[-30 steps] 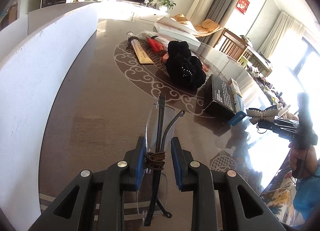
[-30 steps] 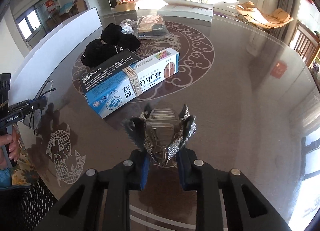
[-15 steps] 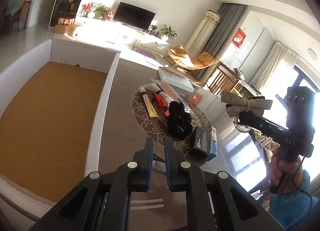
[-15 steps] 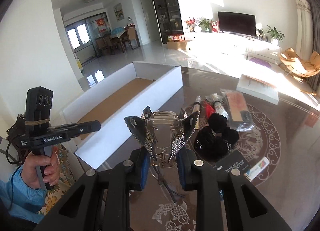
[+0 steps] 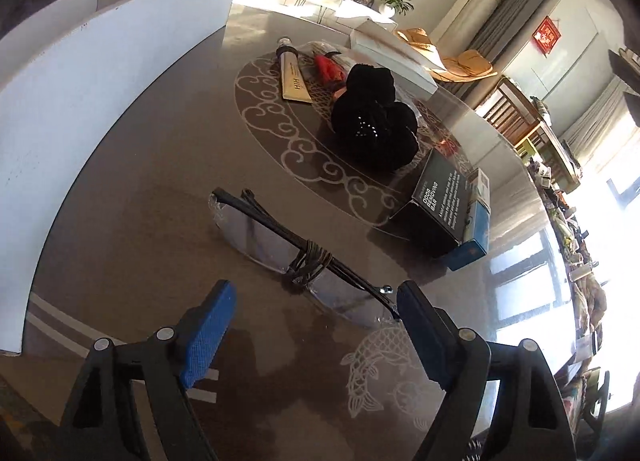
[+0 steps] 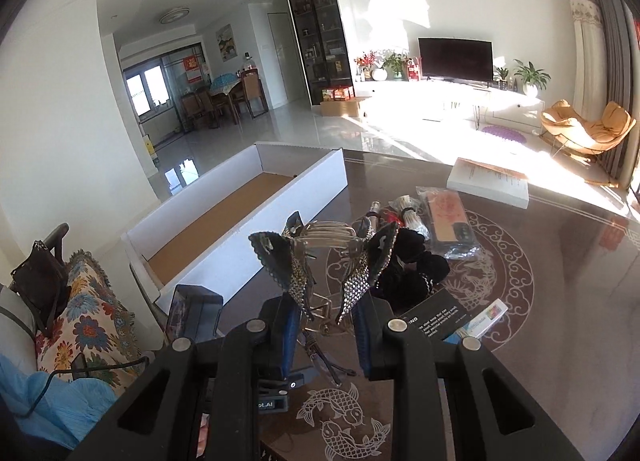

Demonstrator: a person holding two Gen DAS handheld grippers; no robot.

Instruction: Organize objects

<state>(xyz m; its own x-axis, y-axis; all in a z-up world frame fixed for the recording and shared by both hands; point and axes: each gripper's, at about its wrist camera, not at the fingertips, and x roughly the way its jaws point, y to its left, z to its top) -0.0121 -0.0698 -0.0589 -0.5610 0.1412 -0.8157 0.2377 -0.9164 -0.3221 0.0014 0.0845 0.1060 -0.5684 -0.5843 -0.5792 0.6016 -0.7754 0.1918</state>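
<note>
Folded clear glasses (image 5: 304, 257), tied with a brown band, lie crosswise on the dark table (image 5: 160, 189). My left gripper (image 5: 316, 293) hovers just short of them, its jaws opening, and the blue pads (image 5: 208, 325) touch nothing. The glasses' right end sits close to the right fingertip. My right gripper (image 6: 326, 301) is shut on a sequined bow hair clip (image 6: 324, 249) and holds it up above the table. A long white box (image 6: 224, 217) with a brown floor stands at the table's left edge; its white wall (image 5: 100, 73) fills the left of the left wrist view.
On the round pattern lie a black knitted bundle (image 5: 372, 121), a banded pair of boxes (image 5: 452, 209), a tube (image 5: 294, 77), a packaged phone case (image 6: 446, 217) and a white book (image 6: 488, 181). A chair with a floral cloth (image 6: 84, 321) stands at the near left.
One second ago my left gripper was shut on the glasses. Now its jaws stand wide and the glasses lie crosswise on the table. My right gripper has risen with the bow clip.
</note>
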